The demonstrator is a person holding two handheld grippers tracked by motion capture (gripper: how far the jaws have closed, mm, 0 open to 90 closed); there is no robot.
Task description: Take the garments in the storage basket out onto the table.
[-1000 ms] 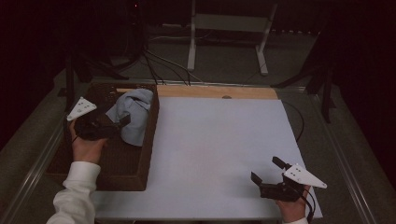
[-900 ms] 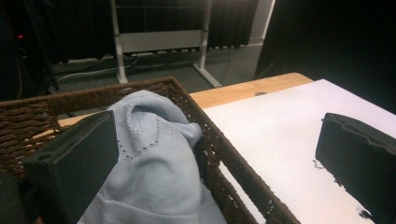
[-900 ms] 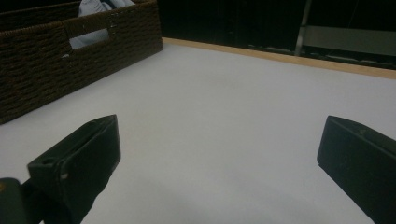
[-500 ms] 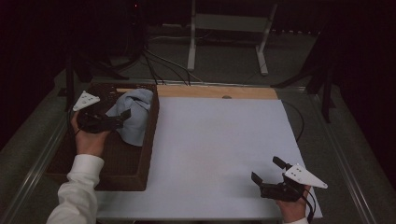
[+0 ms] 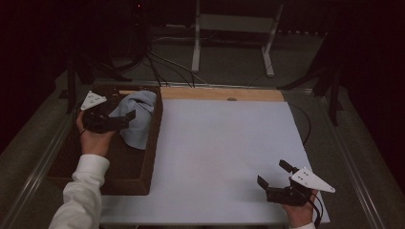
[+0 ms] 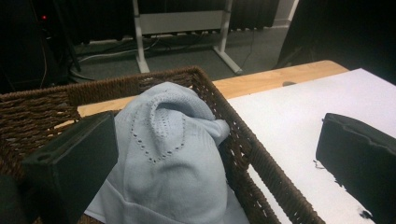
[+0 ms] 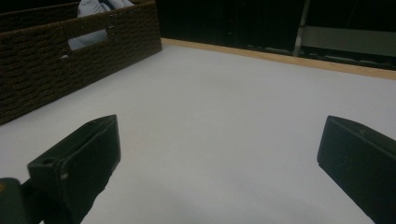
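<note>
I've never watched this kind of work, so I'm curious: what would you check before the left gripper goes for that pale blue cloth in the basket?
1. Left gripper open: ok, jaws stand wide apart.
2. Pale blue cloth between those jaws: not ok, it lies ahead of them, ungripped.
3. Cloth inside the wicker basket: ok, heaped at the far right corner against the wall.
4. Cloth free of the weave: cannot tell.
5. Right gripper out of the way: ok, open over the white sheet, far from the basket.
</note>
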